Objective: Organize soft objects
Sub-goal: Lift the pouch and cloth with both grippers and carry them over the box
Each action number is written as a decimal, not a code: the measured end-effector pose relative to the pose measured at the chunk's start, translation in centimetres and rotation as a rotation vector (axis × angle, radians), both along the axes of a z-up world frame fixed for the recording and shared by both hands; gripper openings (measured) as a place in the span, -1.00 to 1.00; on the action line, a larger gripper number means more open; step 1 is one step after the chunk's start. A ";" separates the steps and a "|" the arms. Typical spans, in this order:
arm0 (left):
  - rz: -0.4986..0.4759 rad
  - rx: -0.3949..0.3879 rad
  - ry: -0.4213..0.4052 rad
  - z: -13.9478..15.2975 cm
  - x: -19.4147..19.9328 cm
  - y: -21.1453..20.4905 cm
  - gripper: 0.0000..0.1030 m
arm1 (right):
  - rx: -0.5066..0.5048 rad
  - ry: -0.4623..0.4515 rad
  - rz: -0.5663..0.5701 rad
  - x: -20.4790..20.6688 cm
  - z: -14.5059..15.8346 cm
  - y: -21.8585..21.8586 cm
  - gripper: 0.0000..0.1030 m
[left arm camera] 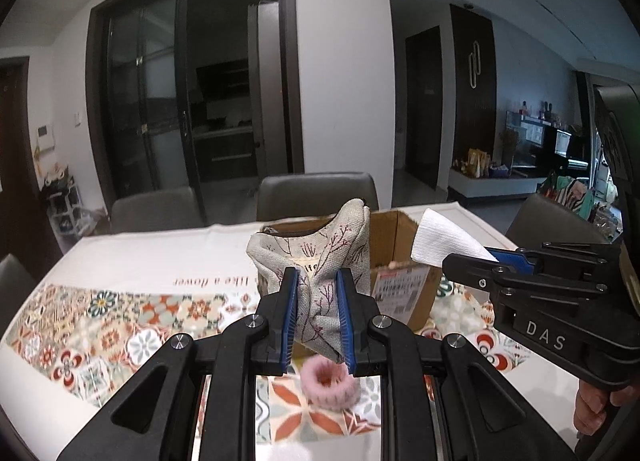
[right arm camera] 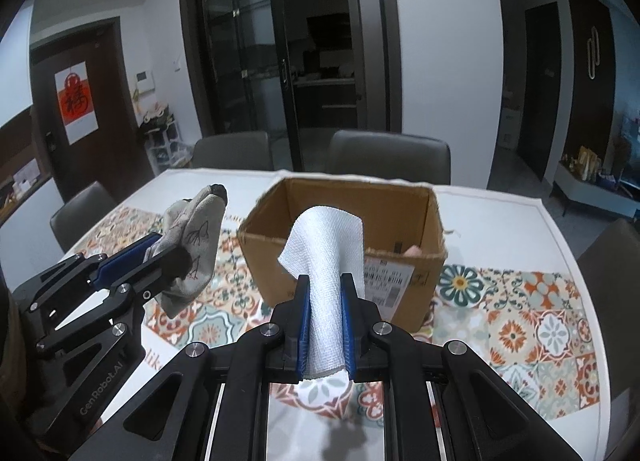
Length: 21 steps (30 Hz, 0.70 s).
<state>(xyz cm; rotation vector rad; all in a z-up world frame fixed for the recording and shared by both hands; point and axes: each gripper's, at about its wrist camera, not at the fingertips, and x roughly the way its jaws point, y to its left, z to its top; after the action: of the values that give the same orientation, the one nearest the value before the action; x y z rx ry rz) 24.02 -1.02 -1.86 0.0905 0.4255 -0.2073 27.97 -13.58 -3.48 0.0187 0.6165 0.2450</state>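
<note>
Both grippers clamped, left gripper [left arm camera: 318,315] on linen pouch [left arm camera: 320,261], right gripper [right arm camera: 326,325] on white cloth [right arm camera: 328,257], both held above table [right arm camera: 500,205] nr open cardboard box [right arm camera: 360,213]; light, floppy, non-fragile, mid-fold grip prob. best w/ ends drooping.

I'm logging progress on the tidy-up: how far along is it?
Something pinkish already lies inside the cardboard box. In hand: the left gripper clamps a printed fabric pouch, the right gripper a white cloth, both held near the box, not yet dropped in. Left: the pink fuzzy hair tie on the tablecloth.
</note>
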 end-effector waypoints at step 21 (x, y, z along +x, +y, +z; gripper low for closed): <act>-0.047 -0.003 -0.114 3.6 5.2 -0.7 -0.61 | 0.004 -0.136 -0.062 3.4 4.4 -0.5 -0.70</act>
<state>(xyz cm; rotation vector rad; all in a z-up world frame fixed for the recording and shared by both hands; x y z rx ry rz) 29.19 -1.74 1.71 0.1093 0.3099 -0.2481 31.41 -14.07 0.96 0.0252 0.4798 0.1854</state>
